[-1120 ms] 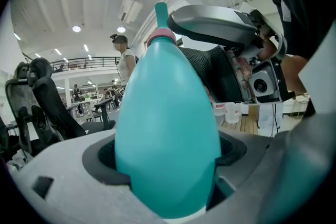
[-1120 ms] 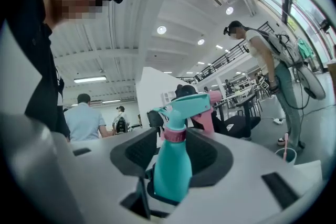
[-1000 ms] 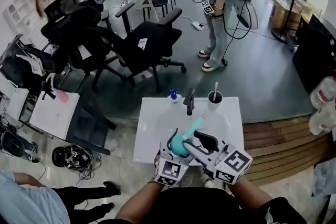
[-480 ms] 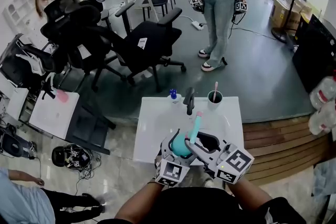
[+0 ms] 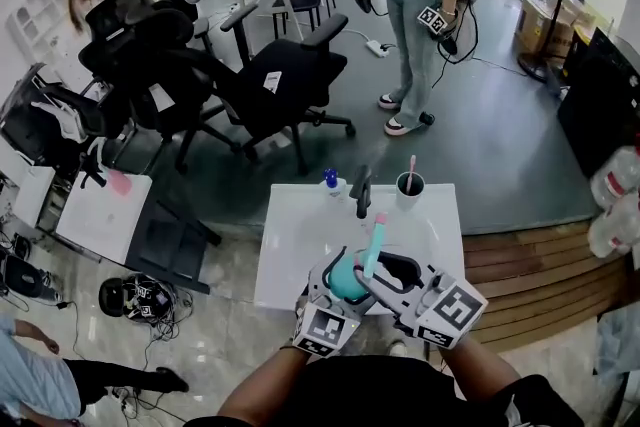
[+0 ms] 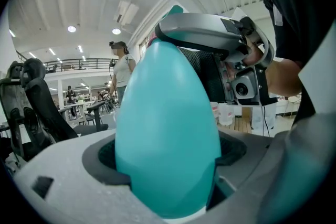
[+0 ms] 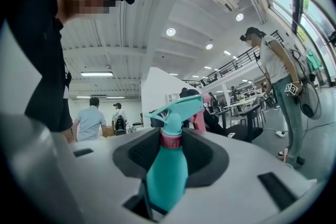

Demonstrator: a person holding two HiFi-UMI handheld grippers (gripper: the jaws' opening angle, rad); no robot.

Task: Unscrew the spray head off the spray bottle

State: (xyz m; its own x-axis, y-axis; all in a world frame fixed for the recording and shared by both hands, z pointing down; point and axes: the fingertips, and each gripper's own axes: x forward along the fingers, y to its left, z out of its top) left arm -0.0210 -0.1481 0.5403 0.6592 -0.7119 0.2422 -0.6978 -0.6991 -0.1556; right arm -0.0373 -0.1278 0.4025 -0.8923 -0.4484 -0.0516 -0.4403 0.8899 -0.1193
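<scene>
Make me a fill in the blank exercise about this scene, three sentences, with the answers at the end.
1. The left gripper is clamped on the ___ body of the spray bottle.
2. The collar just under the spray head is ___ in colour.
3. In the head view, the cup stands to the ___ of the faucet.
Answers: teal; pink; right.
</scene>
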